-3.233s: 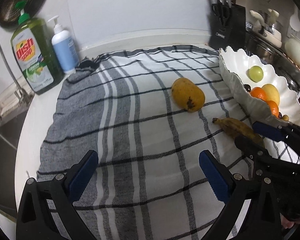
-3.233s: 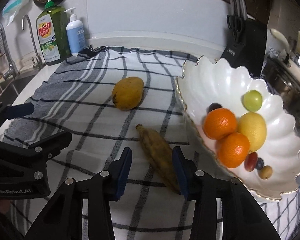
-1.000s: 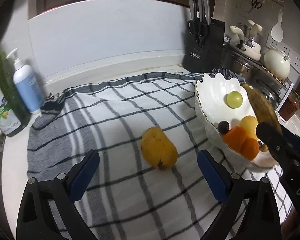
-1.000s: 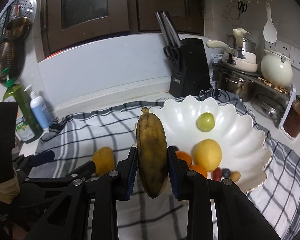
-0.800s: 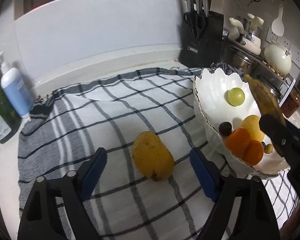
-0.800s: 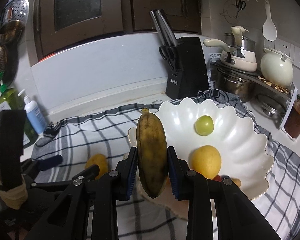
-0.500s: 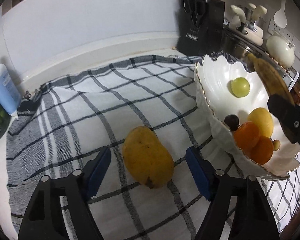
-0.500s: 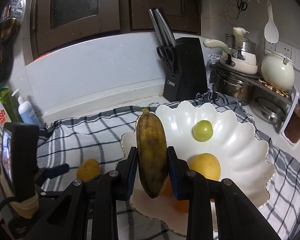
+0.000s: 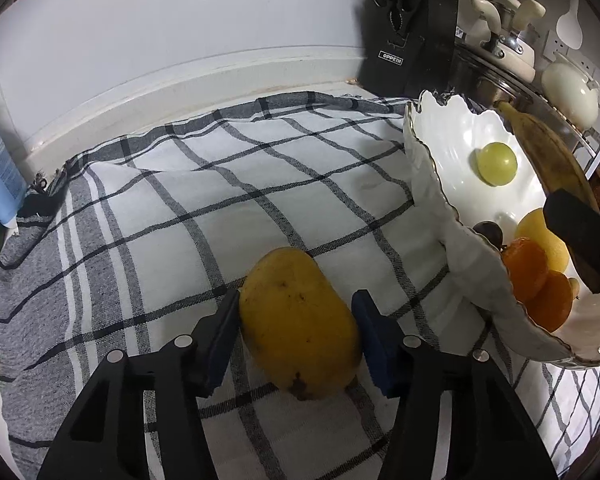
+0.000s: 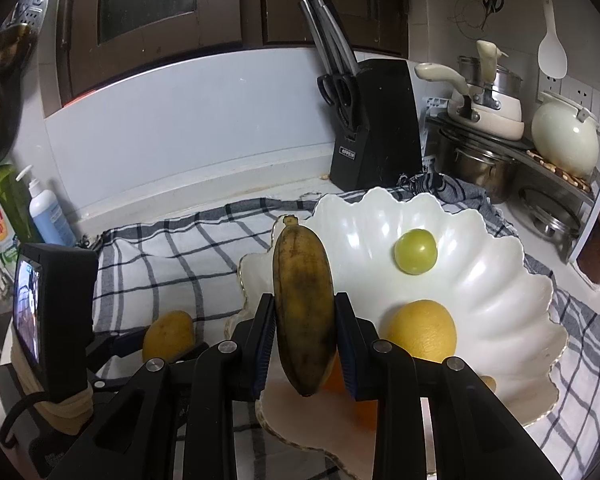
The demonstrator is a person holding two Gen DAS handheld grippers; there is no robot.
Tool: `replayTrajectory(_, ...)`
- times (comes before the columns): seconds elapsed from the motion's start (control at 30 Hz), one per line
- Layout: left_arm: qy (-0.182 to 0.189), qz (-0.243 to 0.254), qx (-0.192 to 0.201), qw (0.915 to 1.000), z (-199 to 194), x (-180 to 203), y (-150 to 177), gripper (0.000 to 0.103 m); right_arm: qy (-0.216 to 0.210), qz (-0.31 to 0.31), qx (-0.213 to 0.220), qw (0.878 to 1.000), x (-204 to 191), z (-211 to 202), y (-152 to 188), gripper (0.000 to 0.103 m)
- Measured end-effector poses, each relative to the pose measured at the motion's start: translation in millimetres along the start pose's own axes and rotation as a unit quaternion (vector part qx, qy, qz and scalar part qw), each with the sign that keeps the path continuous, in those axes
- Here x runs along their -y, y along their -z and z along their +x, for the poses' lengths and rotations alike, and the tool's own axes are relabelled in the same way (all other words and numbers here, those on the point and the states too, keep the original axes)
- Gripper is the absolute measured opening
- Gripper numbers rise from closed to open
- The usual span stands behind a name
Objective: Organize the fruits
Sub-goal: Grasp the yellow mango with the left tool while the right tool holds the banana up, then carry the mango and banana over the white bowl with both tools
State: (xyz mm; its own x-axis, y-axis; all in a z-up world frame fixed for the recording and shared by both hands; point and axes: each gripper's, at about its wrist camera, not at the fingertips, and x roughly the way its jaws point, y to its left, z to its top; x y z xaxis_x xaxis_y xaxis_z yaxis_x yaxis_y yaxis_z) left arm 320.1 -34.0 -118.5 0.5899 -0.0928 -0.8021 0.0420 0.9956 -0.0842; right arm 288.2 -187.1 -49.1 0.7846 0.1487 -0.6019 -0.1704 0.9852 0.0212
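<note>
2 grippers work over a checked cloth [image 9: 204, 184] on the counter. Nearest in the left wrist view, the left gripper [image 9: 296, 322] straddles a yellow mango [image 9: 298, 324] that lies on the cloth; its jaws are closing, the left pad looks to touch the fruit, and a sliver of gap seems to remain at the right pad. At 3 o'clock from the mango stands a white scalloped bowl [image 9: 432, 184] holding 2 oranges [image 9: 526, 274], a lemon [image 9: 540, 236], a green round fruit [image 9: 496, 162] and a dark grape [image 9: 488, 232]. The right gripper [image 10: 304, 344] is narrowly clamped on a brown-spotted banana [image 10: 302, 308], held upright above the bowl's near rim. Farther off, at 12 o'clock, a black knife block [image 10: 374, 128] stands against the wall, with 2 bottles [image 10: 4, 208] at 9 o'clock.
</note>
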Motion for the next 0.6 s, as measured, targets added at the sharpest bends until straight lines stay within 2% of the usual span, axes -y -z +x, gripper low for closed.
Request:
replayTrajectory(0.2, 0.006, 0.002, 0.000, 1.0000, -3.2, -0.3, -0.8, 0.054, 0.001, 0.002, 0.001, 1.000, -0.1, -1.5, 0.3, 0.030)
replayTrajectory(0.6, 0.004, 0.012, 0.053, 0.9985, -54.4, 1.4, -10.0, 0.053, 0.002, 0.011, 0.017, 1.000, 5.6, -27.6, -3.6, 0.030)
